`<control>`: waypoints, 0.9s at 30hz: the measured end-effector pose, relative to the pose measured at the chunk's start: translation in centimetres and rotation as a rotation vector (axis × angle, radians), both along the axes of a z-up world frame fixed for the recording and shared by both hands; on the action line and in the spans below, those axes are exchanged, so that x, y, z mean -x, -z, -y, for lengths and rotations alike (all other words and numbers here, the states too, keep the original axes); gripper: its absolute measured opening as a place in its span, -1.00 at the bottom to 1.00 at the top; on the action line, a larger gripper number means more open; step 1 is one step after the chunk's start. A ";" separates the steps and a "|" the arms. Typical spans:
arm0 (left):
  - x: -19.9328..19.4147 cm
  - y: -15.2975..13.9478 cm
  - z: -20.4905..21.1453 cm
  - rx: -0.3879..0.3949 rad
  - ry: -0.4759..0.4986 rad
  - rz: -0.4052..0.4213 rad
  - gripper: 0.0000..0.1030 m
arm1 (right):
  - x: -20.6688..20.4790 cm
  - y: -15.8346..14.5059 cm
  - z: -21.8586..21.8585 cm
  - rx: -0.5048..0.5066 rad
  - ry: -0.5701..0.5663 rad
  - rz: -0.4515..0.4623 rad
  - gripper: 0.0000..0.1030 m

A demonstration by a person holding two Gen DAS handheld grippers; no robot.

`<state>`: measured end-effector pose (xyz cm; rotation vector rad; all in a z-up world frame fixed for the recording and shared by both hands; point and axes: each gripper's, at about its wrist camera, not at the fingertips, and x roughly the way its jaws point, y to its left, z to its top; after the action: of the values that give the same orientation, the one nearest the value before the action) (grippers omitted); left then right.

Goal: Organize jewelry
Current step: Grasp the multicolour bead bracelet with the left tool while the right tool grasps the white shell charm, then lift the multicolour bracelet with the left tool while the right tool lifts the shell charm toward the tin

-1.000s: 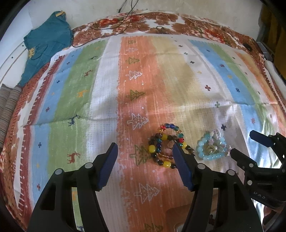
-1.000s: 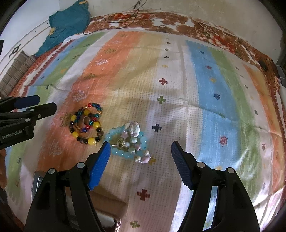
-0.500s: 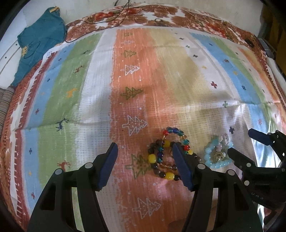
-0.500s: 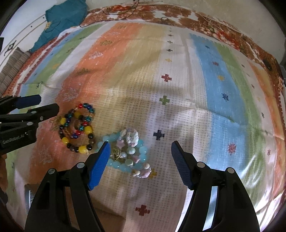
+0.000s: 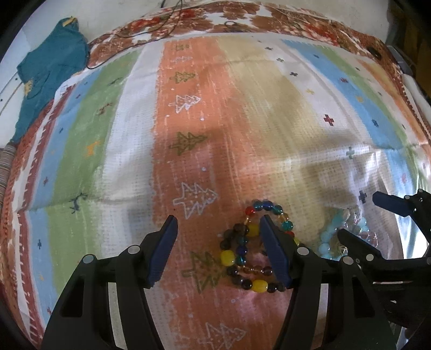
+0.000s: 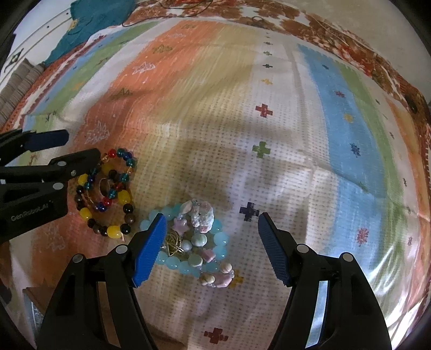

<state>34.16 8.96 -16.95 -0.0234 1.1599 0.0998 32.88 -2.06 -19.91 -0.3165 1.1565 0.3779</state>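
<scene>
A pile of multicoloured bead bracelets [image 5: 243, 250] with yellow, blue, red and dark beads lies on the striped cloth. It also shows in the right wrist view [image 6: 107, 193]. My left gripper [image 5: 218, 231] is open; its right finger sits over the pile. A pile of light-blue bead bracelets with shells and a gold charm [image 6: 194, 242] lies to the right, also in the left wrist view [image 5: 347, 228]. My right gripper [image 6: 210, 231] is open low over this pile, its left finger at the pile's left edge.
The striped cloth [image 5: 242, 121] covers a bed with a brown floral cover [image 5: 269, 18]. A teal garment [image 5: 45, 70] lies at the far left corner. A dark cable [image 5: 161, 16] runs along the far edge. A box edge [image 6: 29, 296] shows at bottom left.
Both grippers have moved forward and down toward the bracelet piles, which now sit larger and closer between the fingers. Both stay open.
</scene>
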 end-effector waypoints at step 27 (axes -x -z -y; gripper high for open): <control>-0.2 -0.5 1.0 0.014 0.027 0.012 -0.82 | 0.3 -1.5 -0.2 -0.052 -0.041 0.006 -0.67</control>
<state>34.40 7.99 -16.47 -0.0206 1.1488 0.0678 32.56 -1.85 -18.39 -0.2956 1.1338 0.4422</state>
